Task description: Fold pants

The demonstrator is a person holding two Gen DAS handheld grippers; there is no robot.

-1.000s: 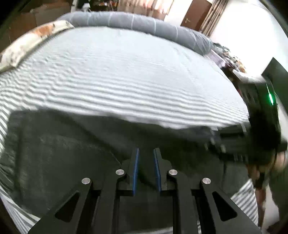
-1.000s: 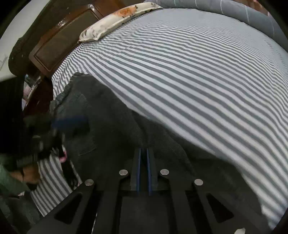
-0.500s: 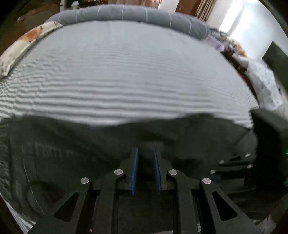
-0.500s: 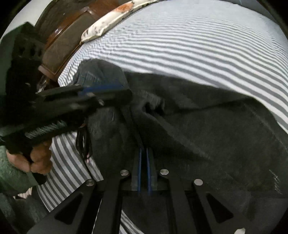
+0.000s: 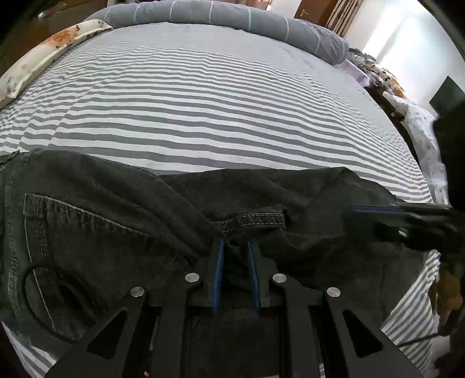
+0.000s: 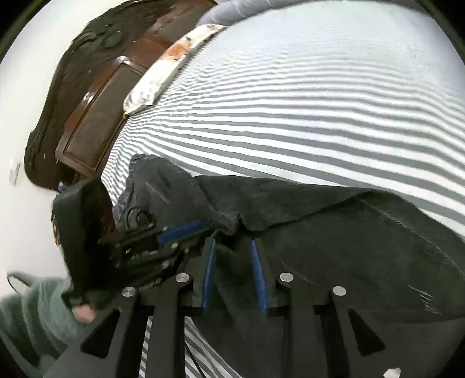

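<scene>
Dark grey denim pants (image 5: 96, 232) lie folded along the near edge of the striped bed, back pocket at the left, a stitched hem (image 5: 252, 221) on top near the middle. My left gripper (image 5: 234, 247) has its jaws apart over a ridge of the cloth just below that hem. My right gripper (image 6: 232, 247) is open, jaws apart over the pants (image 6: 348, 247) at their folded edge. The right gripper shows from the side at the right of the left wrist view (image 5: 407, 221); the left gripper shows at the left of the right wrist view (image 6: 162, 244).
A grey and white striped bedsheet (image 5: 218, 101) covers the bed. A rolled grey blanket (image 5: 232, 17) lies along the far side, a floral pillow (image 5: 43, 58) at the far left. A dark wooden headboard (image 6: 96, 110) stands left in the right wrist view.
The pant legs were carried over onto the upper part, so the hem now lies near the pocket. The right gripper, shut before, has opened. The two grippers have come close together.
</scene>
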